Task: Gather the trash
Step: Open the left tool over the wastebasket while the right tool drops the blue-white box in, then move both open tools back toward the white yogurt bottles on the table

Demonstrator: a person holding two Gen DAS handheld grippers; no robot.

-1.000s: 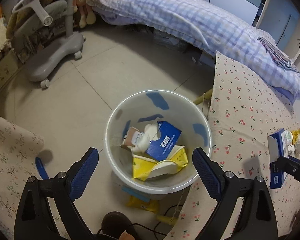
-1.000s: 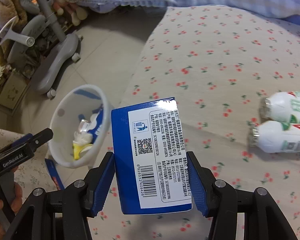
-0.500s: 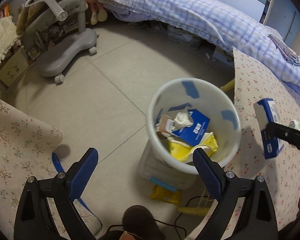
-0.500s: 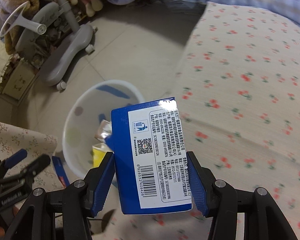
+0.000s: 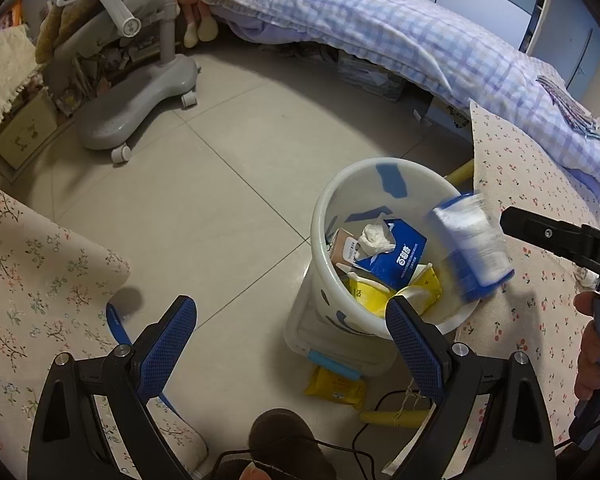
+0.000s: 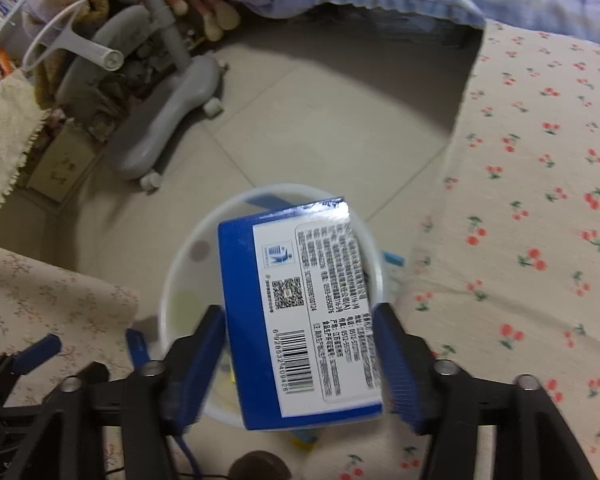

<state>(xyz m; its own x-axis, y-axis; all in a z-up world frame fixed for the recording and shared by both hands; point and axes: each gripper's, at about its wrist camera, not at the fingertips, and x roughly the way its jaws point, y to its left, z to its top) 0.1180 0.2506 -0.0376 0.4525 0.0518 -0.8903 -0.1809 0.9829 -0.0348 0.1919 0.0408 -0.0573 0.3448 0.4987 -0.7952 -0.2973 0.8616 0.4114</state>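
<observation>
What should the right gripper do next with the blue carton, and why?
Probably just finish releasing. The right gripper is opening, the blue carton tilts loose between its jaws, directly over the white bin, so it should drop in.

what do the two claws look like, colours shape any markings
Both match: black angular frames with silver screw heads, and two flat fingers faced with blue pads in a fine grid texture. The left claw shows the pads most sharply; the right claw is blurred, with the same black arms and blue pads. In the left wrist view the right claw's black side bears pale lettering, cut off at the picture's edge.
</observation>
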